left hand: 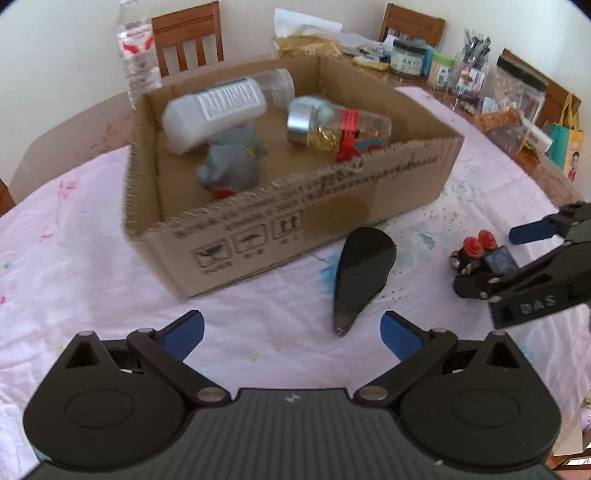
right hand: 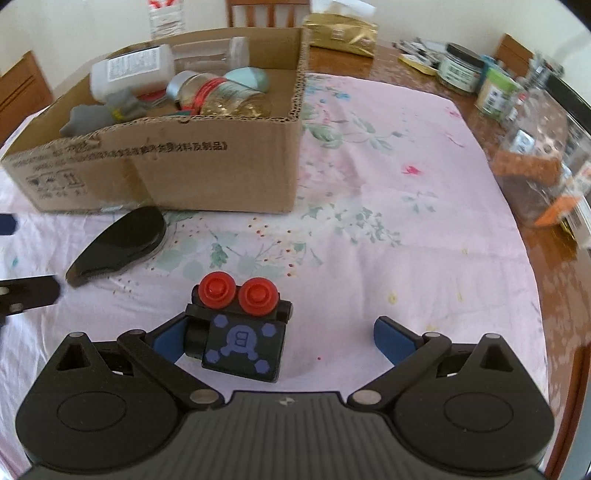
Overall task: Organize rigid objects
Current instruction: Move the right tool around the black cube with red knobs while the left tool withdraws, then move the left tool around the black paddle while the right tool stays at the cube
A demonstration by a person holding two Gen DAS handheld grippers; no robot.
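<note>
A cardboard box (left hand: 332,206) (right hand: 207,166) on the pink tablecloth holds a white bottle (left hand: 214,110), a glass jar with gold contents (left hand: 340,125), a grey toy (left hand: 232,166) and other items. A black teardrop-shaped object (left hand: 364,269) (right hand: 122,243) lies on the cloth in front of the box. A black toy robot with two red knobs (right hand: 240,325) (left hand: 476,254) sits between my right gripper's open fingers, against the left pad. My right gripper (right hand: 280,339) is open around it. My left gripper (left hand: 291,332) is open and empty, near the black object.
A water bottle (left hand: 138,51) stands behind the box. Jars, containers and a gold bag (right hand: 341,33) crowd the table's far right side. Wooden chairs stand around. The table edge runs along the right (right hand: 554,295).
</note>
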